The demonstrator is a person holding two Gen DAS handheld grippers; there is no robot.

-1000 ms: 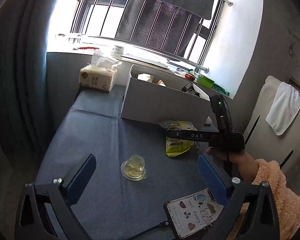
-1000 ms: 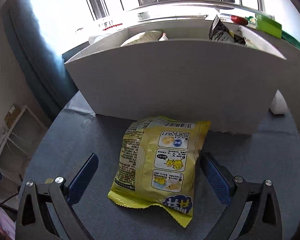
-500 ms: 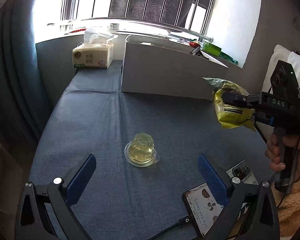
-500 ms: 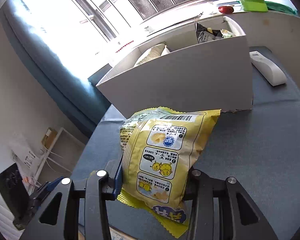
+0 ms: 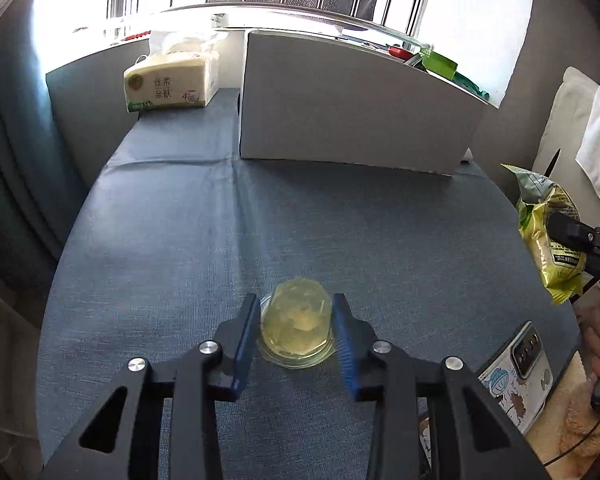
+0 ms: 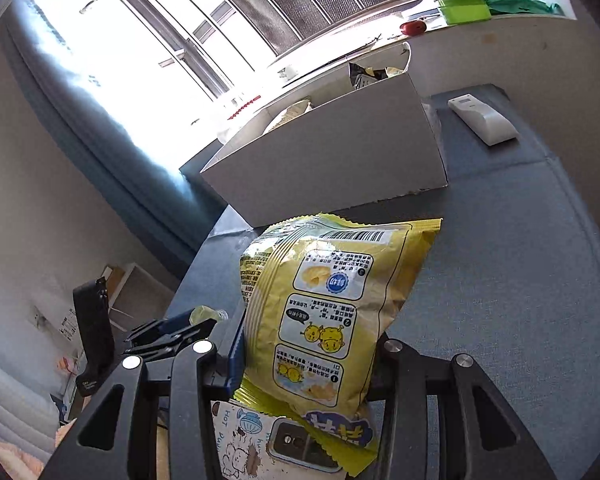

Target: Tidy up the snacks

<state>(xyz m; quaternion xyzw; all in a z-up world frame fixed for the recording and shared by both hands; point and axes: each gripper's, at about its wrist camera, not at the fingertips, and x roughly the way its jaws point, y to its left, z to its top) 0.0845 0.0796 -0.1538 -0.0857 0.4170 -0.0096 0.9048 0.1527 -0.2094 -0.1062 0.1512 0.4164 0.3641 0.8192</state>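
Jelly cup (image 5: 297, 328), on worktop (image 5: 172, 240): light, slick, crushable, left claw (image 5: 296, 334) pinching its sides; chip bag (image 6: 320, 320), soft, airborne, clamped low in right claw (image 6: 304, 364).

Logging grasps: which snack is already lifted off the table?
The yellow chip bag, held in the right gripper; the jelly cup sits on the table.

Pale translucent yellow jelly cup (image 5: 297, 326) between blue-padded black fingers (image 5: 247, 332). Bright yellow snack bag (image 6: 320, 312) printed with cartoon chicks, a barcode and blue lettering. Plain white box (image 5: 352, 120). Slate-blue woven cloth over the desk (image 5: 180, 240). Cream tissue pack (image 5: 170, 86) with green trim.
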